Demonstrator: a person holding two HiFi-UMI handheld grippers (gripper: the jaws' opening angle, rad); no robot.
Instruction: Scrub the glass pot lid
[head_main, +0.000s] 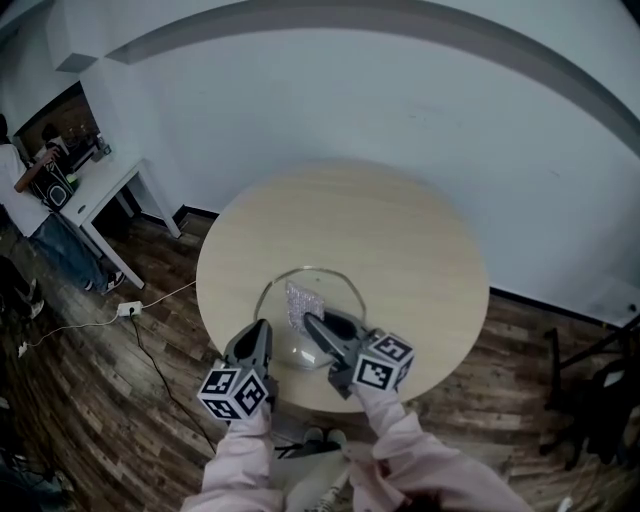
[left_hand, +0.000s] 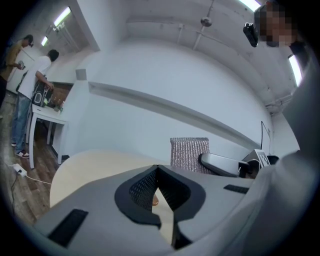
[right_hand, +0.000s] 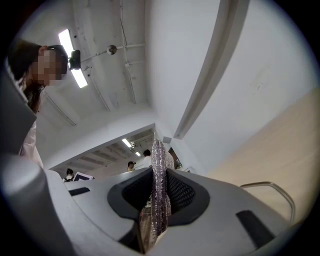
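Apparently mid-scrub, though hard to say how far along: no suds or streaks to go by, so probably most still to do. Gripping a silvery scouring pad (head_main: 303, 300) in the right tool (head_main: 308, 320), jaws closed firmly on it, over the middle of the glass pot lid (head_main: 338, 290); contact unclear. Resting the left tool (head_main: 260, 328) at the lid's near-left rim, jaws shut tip to tip, nothing made out between. Lying flat on the round desk (head_main: 380, 225) near its front edge; clear glass, no grime visible.
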